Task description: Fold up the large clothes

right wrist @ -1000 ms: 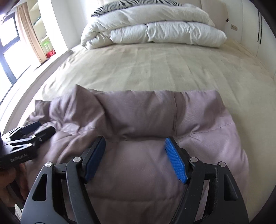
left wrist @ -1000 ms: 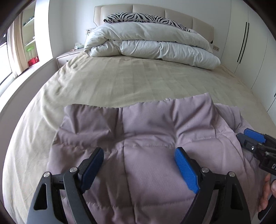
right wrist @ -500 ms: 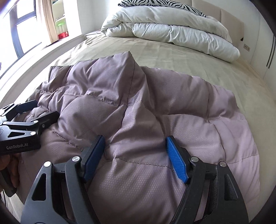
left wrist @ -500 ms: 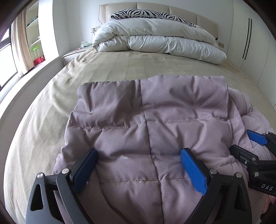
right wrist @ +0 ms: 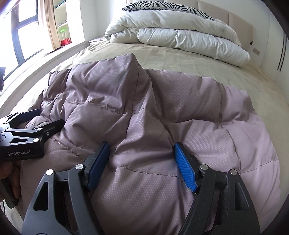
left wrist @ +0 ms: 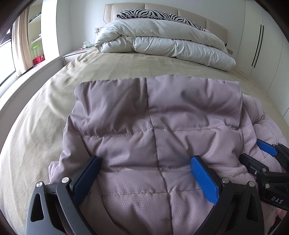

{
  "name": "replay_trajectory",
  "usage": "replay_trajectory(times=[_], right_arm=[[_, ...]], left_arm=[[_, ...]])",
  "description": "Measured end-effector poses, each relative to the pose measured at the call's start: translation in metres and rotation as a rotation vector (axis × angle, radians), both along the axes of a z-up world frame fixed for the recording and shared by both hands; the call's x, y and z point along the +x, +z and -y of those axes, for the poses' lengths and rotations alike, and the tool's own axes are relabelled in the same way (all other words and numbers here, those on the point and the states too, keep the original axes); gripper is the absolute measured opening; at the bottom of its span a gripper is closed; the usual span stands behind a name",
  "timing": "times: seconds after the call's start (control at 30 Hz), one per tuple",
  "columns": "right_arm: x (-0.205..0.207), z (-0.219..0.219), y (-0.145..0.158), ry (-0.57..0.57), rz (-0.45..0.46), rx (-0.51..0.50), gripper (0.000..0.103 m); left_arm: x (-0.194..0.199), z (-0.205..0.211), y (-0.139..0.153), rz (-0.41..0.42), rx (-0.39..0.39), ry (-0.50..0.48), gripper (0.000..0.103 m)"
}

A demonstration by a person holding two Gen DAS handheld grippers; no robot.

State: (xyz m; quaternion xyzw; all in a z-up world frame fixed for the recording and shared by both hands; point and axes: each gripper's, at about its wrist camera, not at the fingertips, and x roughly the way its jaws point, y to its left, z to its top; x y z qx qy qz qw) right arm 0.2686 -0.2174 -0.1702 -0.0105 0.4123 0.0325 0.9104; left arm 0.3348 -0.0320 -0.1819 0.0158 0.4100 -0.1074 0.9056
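- On the beige bed (left wrist: 54, 101), the mauve quilted jacket (left wrist: 153, 126) lies bunched.
- Left tongs (left wrist: 144, 173) spread wide, pressing into it.
- Right tongs (right wrist: 142, 162) likewise released.

quilted jacket (left wrist: 157, 130): mauve cloth, puffy, stitched in squares, fine dotted weave with a soft sheen
left tongs (left wrist: 144, 173): matt black plastic arms, blue ribbed pads, bright metal rivets
right tongs (right wrist: 142, 162): same matt black plastic, blue textured pads, shiny metal rivets
bed sheet (left wrist: 112, 68): beige cloth, matt, faintly creased
duvet (left wrist: 162, 41): white cloth, soft, crumpled
pillow (left wrist: 155, 15): zebra-print cloth
headboard (left wrist: 213, 25): cream padded panels, smooth
wardrobe door (left wrist: 252, 45): white, smooth
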Motion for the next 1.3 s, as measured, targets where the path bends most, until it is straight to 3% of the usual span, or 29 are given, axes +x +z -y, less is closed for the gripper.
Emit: replay_trajectory(times=[0.2,0.33,0.37,0.4,0.5,0.6,0.7,0.97,1.3], right_arm=[[-0.005,0.004,0.002,0.004,0.008,0.025,0.073],[-0.023,0.025,0.03,0.034,0.024,0.115,0.073],[-0.034,0.035,0.039,0.013,0.055,0.116,0.073],[-0.044,0.047,0.048,-0.011,0.09,0.12,0.081],[-0.07,0.093,0.063,-0.13,0.151,0.116,0.083],[-0.076,0.134,0.052,-0.214,0.075,0.11,0.083],[-0.083,0.154,0.025,-0.223,-0.002,0.103,0.083],[-0.087,0.161,-0.011,-0.198,0.031,0.131,0.086],[-0.084,0.161,-0.024,-0.193,0.069,0.176,0.087]], left_arm=[[-0.002,-0.004,0.006,-0.023,-0.037,-0.01,0.102],[-0.023,-0.02,0.032,0.001,-0.064,0.004,0.1],[-0.029,-0.024,0.037,0.014,-0.071,0.009,0.1],[-0.034,-0.028,0.041,0.026,-0.07,0.013,0.1],[-0.039,-0.024,0.042,0.034,0.002,0.005,0.1],[-0.037,-0.02,0.029,0.006,0.027,-0.007,0.102],[-0.032,-0.027,0.02,-0.016,-0.027,0.003,0.103],[-0.024,-0.028,0.002,-0.031,-0.069,-0.01,0.103],[-0.017,-0.029,-0.008,-0.026,-0.094,-0.012,0.103]])
